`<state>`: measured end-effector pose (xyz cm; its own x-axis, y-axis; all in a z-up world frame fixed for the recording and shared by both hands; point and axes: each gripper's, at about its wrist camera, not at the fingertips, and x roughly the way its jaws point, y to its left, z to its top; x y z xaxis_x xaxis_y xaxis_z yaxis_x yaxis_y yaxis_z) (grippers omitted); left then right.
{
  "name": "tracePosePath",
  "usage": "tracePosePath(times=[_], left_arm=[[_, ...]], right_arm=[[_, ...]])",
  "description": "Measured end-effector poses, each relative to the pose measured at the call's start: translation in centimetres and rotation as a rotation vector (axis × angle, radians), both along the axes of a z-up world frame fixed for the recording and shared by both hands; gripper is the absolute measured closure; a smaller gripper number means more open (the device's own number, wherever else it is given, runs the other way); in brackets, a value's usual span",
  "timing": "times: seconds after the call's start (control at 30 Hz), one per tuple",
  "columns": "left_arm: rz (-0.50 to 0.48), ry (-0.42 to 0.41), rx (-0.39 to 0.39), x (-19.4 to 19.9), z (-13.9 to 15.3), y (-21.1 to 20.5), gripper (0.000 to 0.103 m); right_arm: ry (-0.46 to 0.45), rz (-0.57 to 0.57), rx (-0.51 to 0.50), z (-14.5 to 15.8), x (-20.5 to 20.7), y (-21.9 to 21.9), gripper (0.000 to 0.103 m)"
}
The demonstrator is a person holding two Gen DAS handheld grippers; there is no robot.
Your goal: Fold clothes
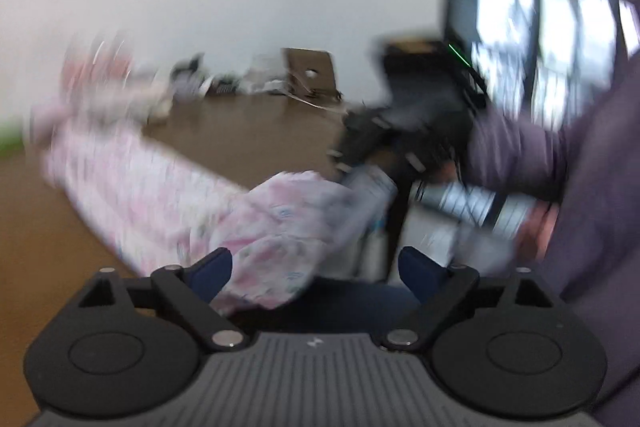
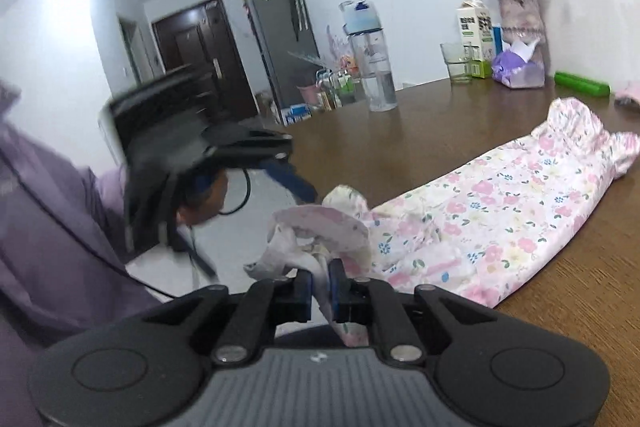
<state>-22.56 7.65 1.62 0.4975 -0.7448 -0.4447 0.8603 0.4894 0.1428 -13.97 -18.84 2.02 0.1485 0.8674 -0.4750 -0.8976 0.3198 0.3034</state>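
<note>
Floral cloth garment [image 2: 500, 211], wood-grain table [image 2: 440, 123]

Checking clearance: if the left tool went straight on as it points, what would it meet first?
Probably the floral garment: its bunched end already lies between the open left tool's fingers. Beyond it sits the right tool. The frame is blurred, so depth is uncertain.

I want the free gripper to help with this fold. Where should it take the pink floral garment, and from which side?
Probably the bunched hem of the pink floral garment overhanging the table's near edge, approached from off the table: it stands lifted, unlike the flat far end.
</note>
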Motion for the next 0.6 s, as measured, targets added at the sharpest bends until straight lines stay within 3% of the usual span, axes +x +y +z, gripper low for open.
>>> tracePosePath(times=[0.07, 0.13, 0.2, 0.3, 0.33, 0.37, 0.4, 0.47, 0.57, 0.6], left_arm=[[0.025, -0.195, 0.121, -1.1, -0.9, -2.5, 0.012], [0.020, -0.278, 0.206, -1.1, -2.1, -4.1, 0.035], [-0.003, -0.202, 0.232, 0.4, -2.3, -4.6, 0.088], [0.014, -0.051, 0.152, 3.0, -1.7, -3.0, 0.091], [0.021, 0.000, 0.121, 3.8, -1.5, -2.4, 0.092], [0.023, 0.048, 0.096, 4.6, -1.3, -2.0, 0.093], [0.026, 0.095, 0.071, 5.4, -1.1, -1.6, 0.093], [0.011, 0.188, 0.035, 6.7, -0.8, -1.0, 0.093], [-0.017, 0.317, 0.010, 8.7, -0.7, -0.7, 0.093], [-0.024, 0.352, 0.001, 9.1, -0.7, -0.6, 0.093]], right_arm=[[0.021, 0.017, 0.020, 0.3, 0.6, -0.2, 0.095], [0.022, 0.023, 0.020, 0.6, 0.6, -0.1, 0.095], [0.015, 0.019, 0.010, 0.8, 0.5, 0.0, 0.095], [-0.008, -0.042, 0.019, 0.6, 0.4, -0.8, 0.091], [-0.009, -0.074, 0.036, 0.4, 0.4, -1.3, 0.085], [-0.004, -0.114, 0.055, 0.2, 0.2, -2.1, 0.067], [-0.014, -0.146, 0.070, -0.1, -0.2, -2.6, 0.055], [-0.132, -0.148, 0.074, -0.4, -2.2, -2.9, 0.013], [-0.307, -0.145, 0.066, -1.0, -5.0, -3.0, 0.009], [-0.358, -0.121, 0.013, -1.4, -5.4, -2.2, 0.009]])
